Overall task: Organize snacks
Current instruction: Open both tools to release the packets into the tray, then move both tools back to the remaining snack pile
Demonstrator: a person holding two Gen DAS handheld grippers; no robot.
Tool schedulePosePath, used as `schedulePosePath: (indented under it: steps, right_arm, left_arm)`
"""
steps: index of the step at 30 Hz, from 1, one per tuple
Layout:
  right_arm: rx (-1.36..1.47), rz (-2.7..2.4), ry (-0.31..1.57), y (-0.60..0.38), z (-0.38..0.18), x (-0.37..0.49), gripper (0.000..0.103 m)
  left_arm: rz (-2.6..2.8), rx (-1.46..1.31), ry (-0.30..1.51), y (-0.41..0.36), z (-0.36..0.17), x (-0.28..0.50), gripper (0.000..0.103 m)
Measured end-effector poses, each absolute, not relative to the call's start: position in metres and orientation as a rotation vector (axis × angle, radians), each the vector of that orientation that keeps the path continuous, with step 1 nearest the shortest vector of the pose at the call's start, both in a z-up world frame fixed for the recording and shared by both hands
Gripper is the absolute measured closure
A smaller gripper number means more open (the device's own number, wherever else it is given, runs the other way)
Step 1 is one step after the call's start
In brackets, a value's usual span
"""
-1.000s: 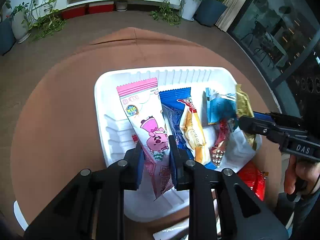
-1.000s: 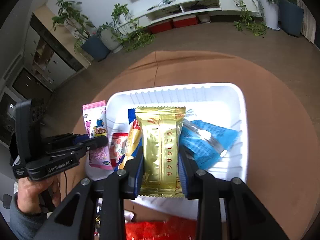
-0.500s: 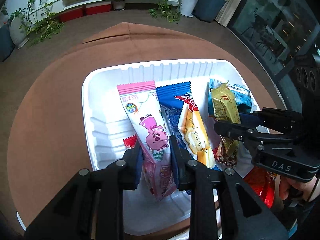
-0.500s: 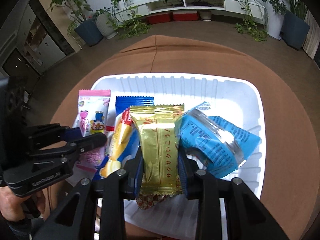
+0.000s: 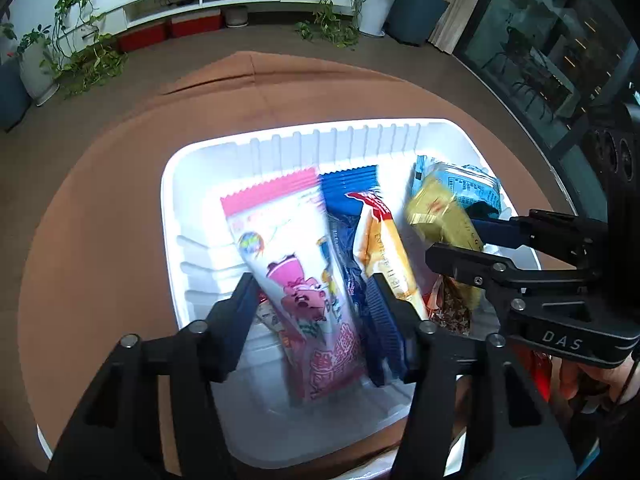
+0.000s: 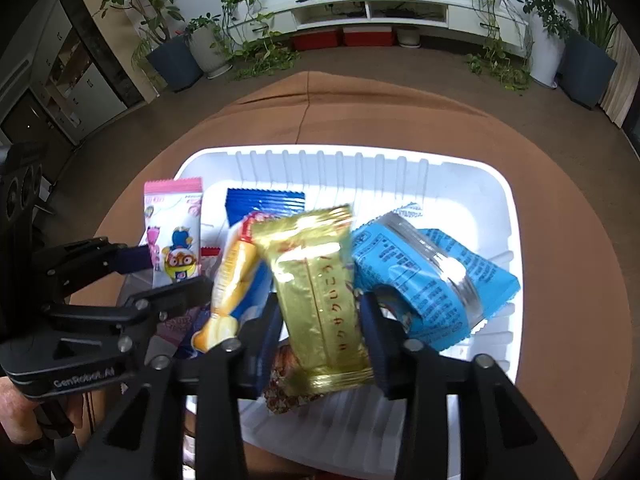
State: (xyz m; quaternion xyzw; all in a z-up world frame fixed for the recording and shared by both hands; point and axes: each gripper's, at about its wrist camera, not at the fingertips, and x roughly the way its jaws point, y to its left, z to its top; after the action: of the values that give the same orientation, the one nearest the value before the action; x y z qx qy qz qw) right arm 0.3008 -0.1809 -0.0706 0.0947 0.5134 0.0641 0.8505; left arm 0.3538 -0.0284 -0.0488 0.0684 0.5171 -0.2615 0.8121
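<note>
A white tray sits on a round brown table and holds several snack packets. My left gripper is open, its fingers wide apart on either side of a pink cartoon packet that lies in the tray's left part. My right gripper is open, its fingers spread beside a gold packet that tilts in the tray's middle. A blue packet, an orange packet and a light blue packet lie in the tray. The right gripper shows in the left wrist view with the gold packet.
A red packet lies outside the tray at its near right, mostly hidden behind the right gripper. The brown table has bare cloth around the tray. Plants and a white shelf stand far behind.
Both grippers have opened. The pink packet and the gold packet have been let go and now rest in the tray; the gold packet has tipped to the left.
</note>
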Motion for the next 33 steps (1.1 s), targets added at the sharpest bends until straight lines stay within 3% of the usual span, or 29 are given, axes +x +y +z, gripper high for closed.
schedulePosePath:
  steps: [3, 11, 13, 21, 33]
  right_arm:
    - [0.196, 0.132, 1.07, -0.182, -0.065, 0.298, 0.048]
    - [0.269, 0.129, 0.979, -0.198, -0.034, 0.276, 0.023]
    - [0.321, 0.134, 0.944, -0.206, -0.025, 0.266, 0.018]
    - [0.511, 0.19, 0.81, -0.232, 0.005, 0.202, 0.011]
    - [0.6, 0.227, 0.72, -0.221, 0.003, 0.097, 0.008]
  left_arm:
    - [-0.552, 0.145, 1.086, -0.026, -0.04, 0.351, 0.043]
    - [-0.499, 0.121, 0.982, -0.008, 0.0, 0.327, 0.004]
    - [-0.484, 0.115, 0.956, 0.0, 0.009, 0.318, 0.0]
    - [-0.471, 0.085, 0.852, 0.032, 0.036, 0.254, 0.0]
    - [-0.456, -0.01, 0.887, 0.065, 0.007, 0.143, 0.0]
